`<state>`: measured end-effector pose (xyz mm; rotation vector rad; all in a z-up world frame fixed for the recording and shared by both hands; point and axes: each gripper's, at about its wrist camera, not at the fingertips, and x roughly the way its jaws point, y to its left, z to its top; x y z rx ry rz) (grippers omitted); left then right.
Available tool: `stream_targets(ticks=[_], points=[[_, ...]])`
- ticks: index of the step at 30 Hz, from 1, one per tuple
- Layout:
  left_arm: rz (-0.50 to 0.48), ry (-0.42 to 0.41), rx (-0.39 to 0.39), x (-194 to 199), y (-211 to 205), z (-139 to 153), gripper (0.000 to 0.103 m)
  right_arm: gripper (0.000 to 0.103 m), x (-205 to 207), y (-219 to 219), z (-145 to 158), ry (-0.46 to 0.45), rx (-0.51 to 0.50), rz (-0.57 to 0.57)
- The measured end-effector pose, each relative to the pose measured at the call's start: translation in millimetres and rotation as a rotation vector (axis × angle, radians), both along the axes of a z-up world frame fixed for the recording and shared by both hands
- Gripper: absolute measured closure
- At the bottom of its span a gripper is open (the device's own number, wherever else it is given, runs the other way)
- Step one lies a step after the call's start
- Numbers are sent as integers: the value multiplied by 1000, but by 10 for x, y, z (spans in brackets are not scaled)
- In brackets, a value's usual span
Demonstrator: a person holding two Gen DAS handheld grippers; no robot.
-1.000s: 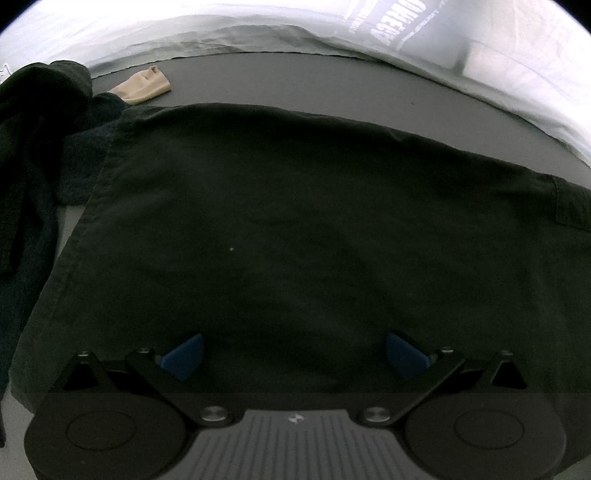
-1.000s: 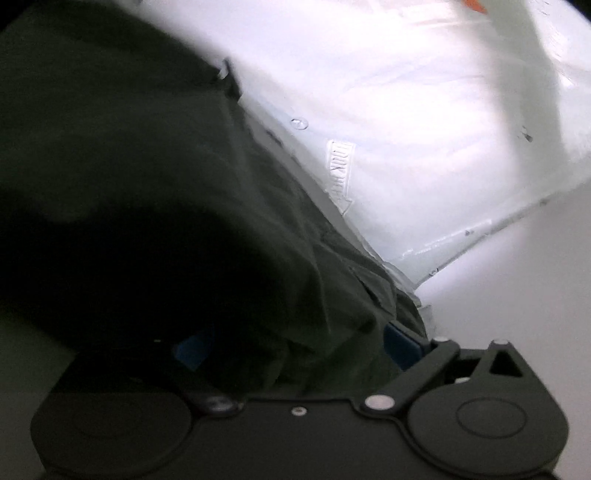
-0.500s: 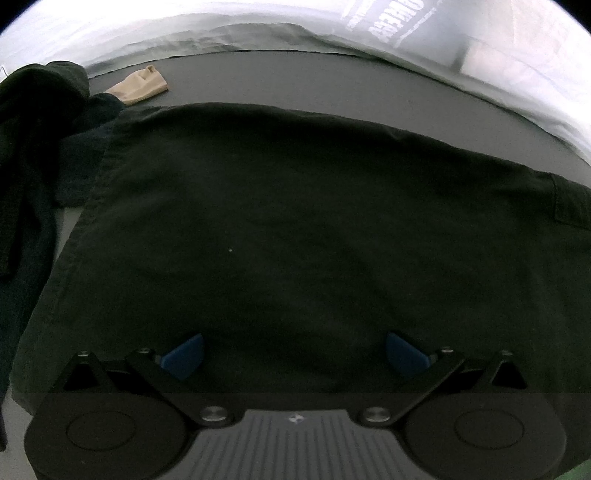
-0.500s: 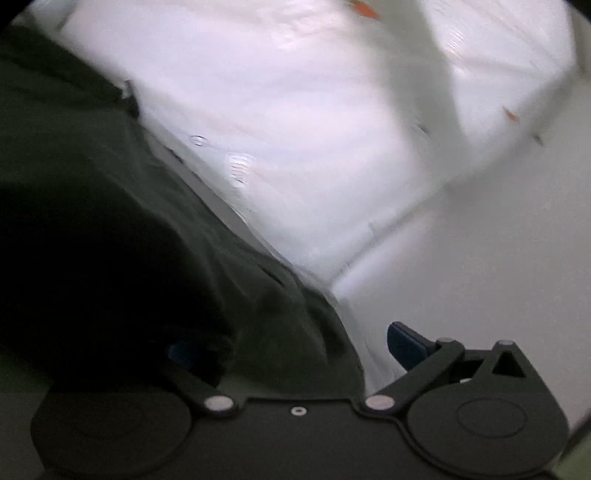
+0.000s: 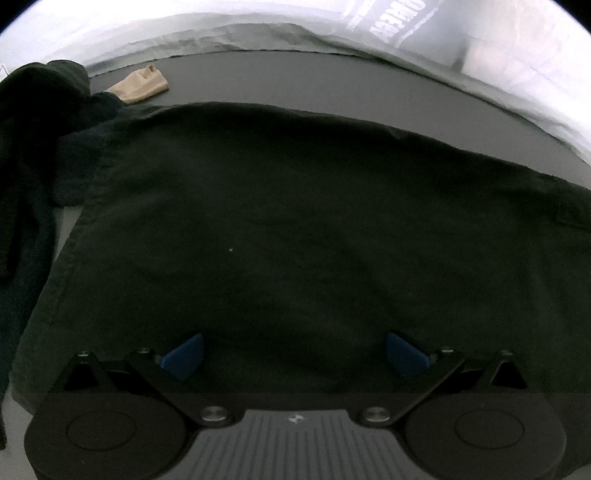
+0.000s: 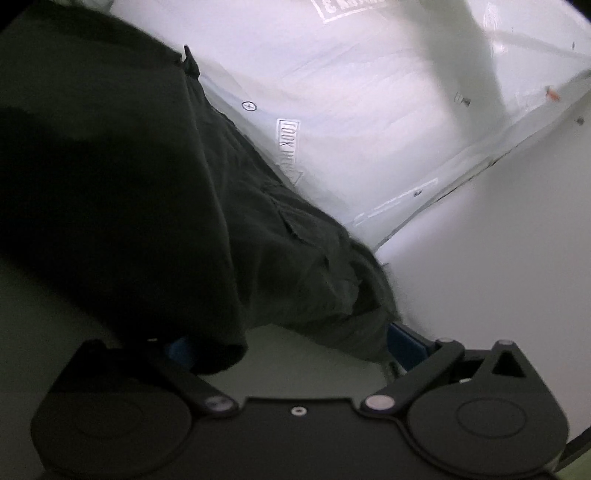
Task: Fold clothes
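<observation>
A dark green garment [image 5: 295, 221] lies spread flat on the grey table [image 5: 314, 77], its hem running down the left side. My left gripper [image 5: 295, 347] hovers over the garment's near edge, open, with nothing between its blue pads [image 5: 184, 354]. In the right wrist view the same dark garment [image 6: 129, 166] hangs bunched and folded over. Its lower edge drapes across the left blue pad [image 6: 179, 349] and brushes the right one. My right gripper [image 6: 293, 343] is open, jaws wide apart, with pale table surface showing between them.
A pile of dark clothes [image 5: 29, 147] sits at the left, next to a small beige cloth [image 5: 142, 84]. White printed plastic sheeting [image 5: 406, 26] borders the table's far side and also shows behind the garment [image 6: 369, 110], beside a white wall [image 6: 498, 258].
The left gripper has hardly moved. The right wrist view swung away and back; the bunched garment now lies further across the fingers, with a gap of table between them.
</observation>
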<state>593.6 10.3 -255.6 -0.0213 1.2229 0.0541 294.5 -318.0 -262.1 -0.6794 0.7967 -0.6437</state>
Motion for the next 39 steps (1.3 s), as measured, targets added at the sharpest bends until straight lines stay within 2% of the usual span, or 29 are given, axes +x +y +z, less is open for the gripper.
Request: stream_targets(ticks=[4,8,14,18,19,21,23,24,25,26,27,28,30,31,34,36,39], points=[[2,-50,-28,-211,37,40,0,0,-112,54,135,-22,94,-39],[52,-109,-139,-616,295,182,0,0,-239,48,280,-74,165,-81],[182,-200,-131,-1092,971,330,3,0,-304,71,507,-228,451,-182],[284,-222,-126,-1180,1389,298,12,0,-263,249,525,-295,596,-220],[304,-225,-130,-1183,1481,277,19,0,-227,291,495,-303,629,-229],[345,-231,-168,-1138,1652,206,28,0,-197,437,450,-307,668,-245],[365,-212,-232,-1052,1763,114,30,0,-138,526,422,-299,685,-257],[375,-217,-233,-1029,1761,109,32,0,-84,505,409,-292,679,-255],[369,-241,-228,-1019,1740,127,43,0,-70,522,421,-285,667,-253],[360,-250,-217,-1011,1680,136,48,0,-56,540,432,-278,654,-250],[362,-256,-181,-991,1638,155,62,0,-42,557,444,-271,642,-248],[353,-258,-137,-977,1576,197,70,0,-33,563,455,-263,634,-250],[314,-279,-45,-966,1424,324,76,0,-30,586,471,-251,628,-257],[268,-305,7,-972,1307,414,82,0,-25,589,471,-245,626,-261],[91,-399,161,-1010,852,651,84,0,17,612,443,-215,618,-264],[1,-466,167,-1052,598,782,87,1,49,642,437,-197,616,-257],[-97,-508,117,-1033,317,832,92,1,86,677,456,-191,612,-239]])
